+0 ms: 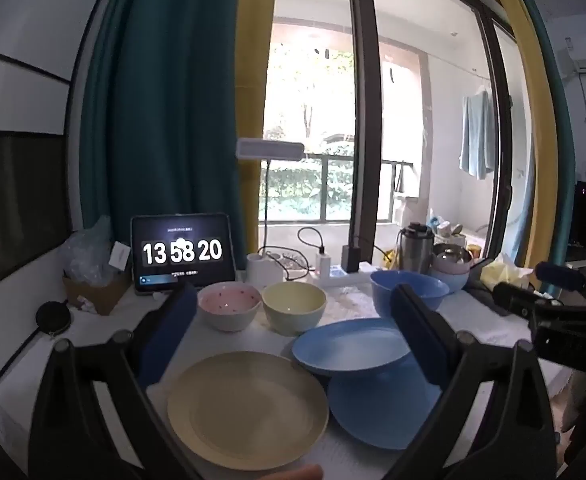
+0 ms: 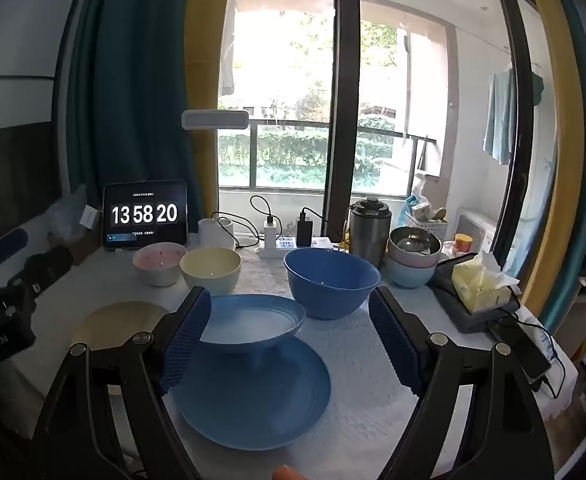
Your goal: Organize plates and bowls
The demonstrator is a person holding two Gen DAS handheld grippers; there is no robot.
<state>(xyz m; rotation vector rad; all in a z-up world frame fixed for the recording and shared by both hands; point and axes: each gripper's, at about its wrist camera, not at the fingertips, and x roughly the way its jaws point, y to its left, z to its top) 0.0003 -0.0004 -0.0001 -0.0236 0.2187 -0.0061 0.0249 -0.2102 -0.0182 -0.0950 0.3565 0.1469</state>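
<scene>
Both grippers hang with jaws wide apart, nothing held: left gripper [image 1: 293,344] over the yellow plate [image 1: 248,410] nearest, right gripper [image 2: 289,340] over the big blue plate [image 2: 253,396]. A smaller blue plate [image 2: 253,322] sits tilted on its far edge, so a clumsy nudge could slide it off. Further back: pink bowl [image 2: 159,264], yellow bowl [image 2: 211,272], blue bowl [image 2: 331,282].

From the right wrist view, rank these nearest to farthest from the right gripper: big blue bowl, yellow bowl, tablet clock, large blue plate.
1. large blue plate, on the table between the open right gripper fingers
2. big blue bowl, ahead, slightly right
3. yellow bowl, ahead, left
4. tablet clock, far left at the back
</scene>
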